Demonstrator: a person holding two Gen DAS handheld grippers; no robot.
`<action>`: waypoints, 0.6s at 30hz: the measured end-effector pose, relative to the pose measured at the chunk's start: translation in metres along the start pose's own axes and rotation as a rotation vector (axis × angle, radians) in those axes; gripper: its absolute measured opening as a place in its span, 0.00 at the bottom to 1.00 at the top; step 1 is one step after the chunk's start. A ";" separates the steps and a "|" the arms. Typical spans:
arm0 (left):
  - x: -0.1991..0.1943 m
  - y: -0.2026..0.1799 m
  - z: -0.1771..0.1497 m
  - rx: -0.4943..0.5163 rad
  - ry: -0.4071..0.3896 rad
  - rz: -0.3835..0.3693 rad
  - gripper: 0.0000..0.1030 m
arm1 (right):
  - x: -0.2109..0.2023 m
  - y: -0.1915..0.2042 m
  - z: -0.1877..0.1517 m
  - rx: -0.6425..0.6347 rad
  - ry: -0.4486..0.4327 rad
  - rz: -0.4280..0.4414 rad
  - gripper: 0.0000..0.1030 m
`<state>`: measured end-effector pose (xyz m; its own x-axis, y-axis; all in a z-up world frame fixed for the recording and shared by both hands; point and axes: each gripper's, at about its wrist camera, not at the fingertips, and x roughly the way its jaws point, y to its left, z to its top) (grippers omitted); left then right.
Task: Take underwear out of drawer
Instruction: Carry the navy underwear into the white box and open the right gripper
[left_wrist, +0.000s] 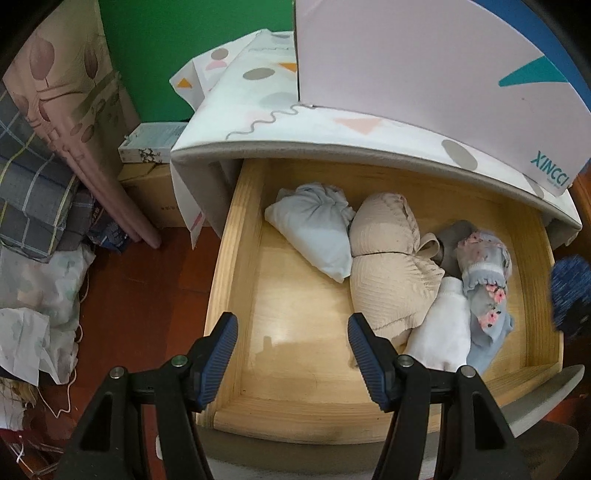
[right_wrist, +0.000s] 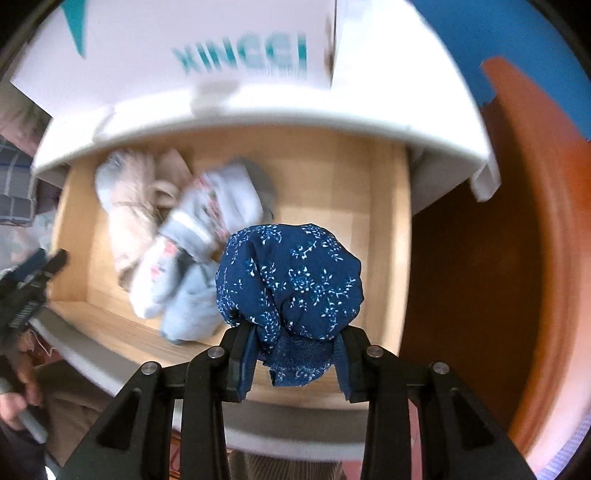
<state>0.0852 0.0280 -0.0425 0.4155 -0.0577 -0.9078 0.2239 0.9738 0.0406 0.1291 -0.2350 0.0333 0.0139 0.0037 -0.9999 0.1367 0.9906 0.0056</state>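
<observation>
The open pale-wood drawer fills the left wrist frame's centre, under a pattern-covered cabinet top bearing a lilac cardboard box. Inside, rolled garments cluster at centre and right: a pale-blue bundle leftmost, a beige ribbed bra beside it, a flowered sock roll rightmost.

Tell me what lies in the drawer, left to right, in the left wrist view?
Pale blue bundle → beige ribbed bra → white folded piece → floral grey-blue underwear → dark blue floral bundle at the right edge.

free room: drawer has a bare wood floor along the left and front
in the way: clothes pile fills the middle and right
overhead: cabinet top overhangs the back
</observation>
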 end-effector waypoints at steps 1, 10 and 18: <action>-0.001 0.000 0.000 0.002 -0.005 0.003 0.62 | -0.012 -0.001 0.001 -0.004 -0.019 0.004 0.32; -0.004 0.001 0.000 -0.013 -0.011 0.002 0.62 | -0.113 0.002 0.052 -0.018 -0.198 0.014 0.32; -0.004 0.003 0.001 -0.009 -0.016 0.001 0.62 | -0.157 0.019 0.098 -0.025 -0.290 -0.006 0.32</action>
<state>0.0848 0.0309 -0.0383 0.4296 -0.0599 -0.9010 0.2151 0.9759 0.0377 0.2267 -0.2302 0.1920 0.2966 -0.0381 -0.9542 0.1130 0.9936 -0.0045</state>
